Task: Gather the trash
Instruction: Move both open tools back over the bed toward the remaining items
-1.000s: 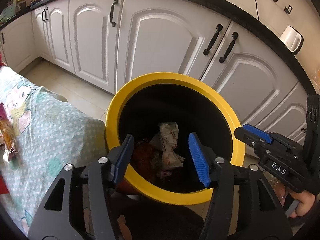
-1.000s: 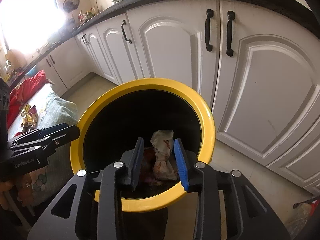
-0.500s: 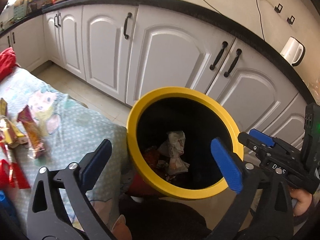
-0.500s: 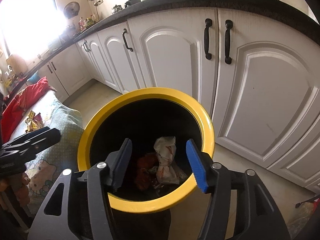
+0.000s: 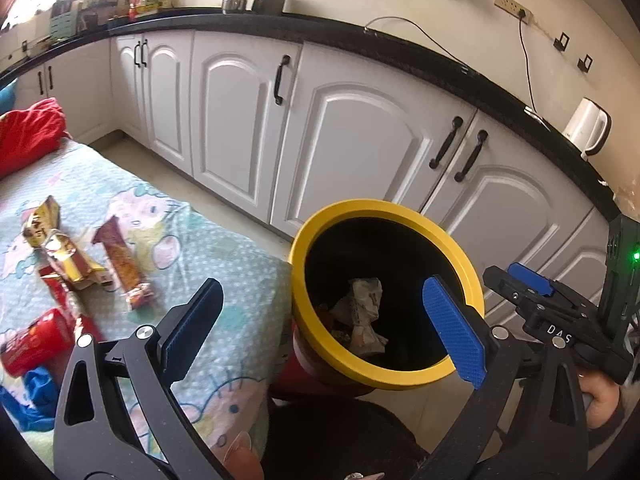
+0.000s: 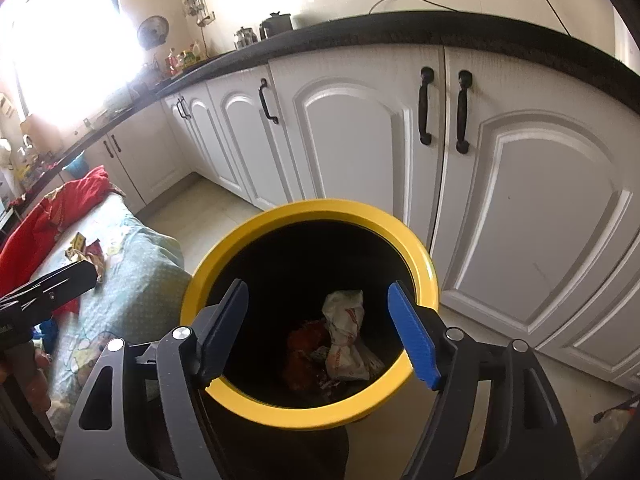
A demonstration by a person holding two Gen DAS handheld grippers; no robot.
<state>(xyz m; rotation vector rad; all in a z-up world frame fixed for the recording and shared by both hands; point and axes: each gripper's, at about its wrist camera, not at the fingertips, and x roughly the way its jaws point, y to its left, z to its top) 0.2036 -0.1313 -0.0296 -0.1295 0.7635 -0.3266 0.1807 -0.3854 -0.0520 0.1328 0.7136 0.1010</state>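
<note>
A yellow-rimmed bin [image 5: 380,206] stands on the floor beside the bed, with a crumpled white wrapper [image 5: 362,312] and red scraps lying inside. My left gripper [image 5: 324,328] hangs wide open above the bin's near left edge, nothing between its blue pads. Several snack wrappers [image 5: 120,268] and a red packet [image 5: 36,340] lie on the bed sheet to its left. My right gripper [image 6: 320,336] hovers over the bin [image 6: 312,208], its jaws opening and empty, the white wrapper [image 6: 344,332] far below them. It also shows as the right gripper [image 5: 512,278] past the bin.
White kitchen cabinets [image 6: 520,220] under a black counter run close behind the bin. A white kettle [image 5: 586,130] sits on the counter. The bed with a patterned sheet [image 5: 192,240] and a red cloth [image 5: 28,132] fills the left. Tiled floor lies between.
Both grippers' jaws spread wider and both pulled up and back from the bin. The left view swung left, so the bed and its wrappers came into sight.
</note>
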